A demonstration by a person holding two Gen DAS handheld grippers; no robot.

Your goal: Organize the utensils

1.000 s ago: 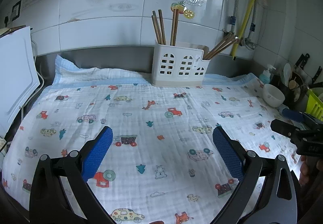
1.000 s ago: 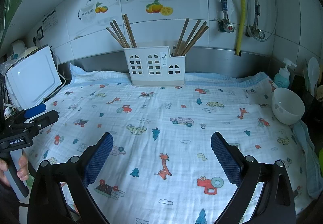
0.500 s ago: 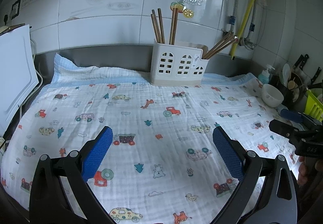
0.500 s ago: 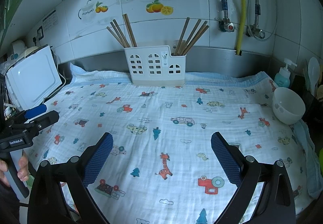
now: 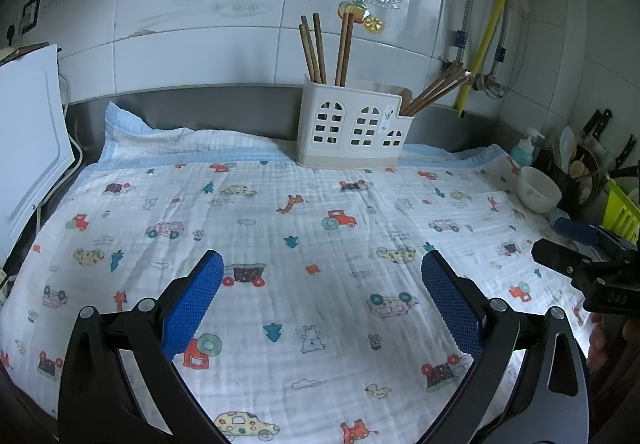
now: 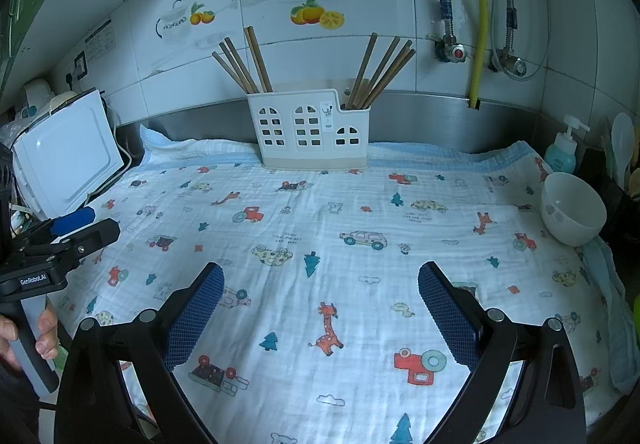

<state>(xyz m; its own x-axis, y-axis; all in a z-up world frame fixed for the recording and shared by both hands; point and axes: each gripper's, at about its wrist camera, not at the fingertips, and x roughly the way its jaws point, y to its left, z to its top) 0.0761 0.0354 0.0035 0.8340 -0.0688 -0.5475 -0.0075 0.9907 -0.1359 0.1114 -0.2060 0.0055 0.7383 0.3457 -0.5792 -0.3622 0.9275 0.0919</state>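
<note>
Left edge: white board [image 5: 28, 147] leaning beside the desk. Printed cloth [image 5: 280, 244] covers the desk. Left claw [image 5: 320, 284] hovers over the cloth, jaws spread wide, nothing between the blue pads [image 5: 192, 304]. Back centre, against the wall: white holder [image 5: 354, 129] standing upright on the cloth. Chopsticks [image 5: 324, 47] stand in its left compartment, another bundle leans right out of its right compartment. Right claw [image 6: 320, 284] likewise wide apart and empty, low over the cloth. Right side: white bowl [image 6: 572, 207] on the cloth's edge, soap bottle [image 6: 562, 151] behind it.
</note>
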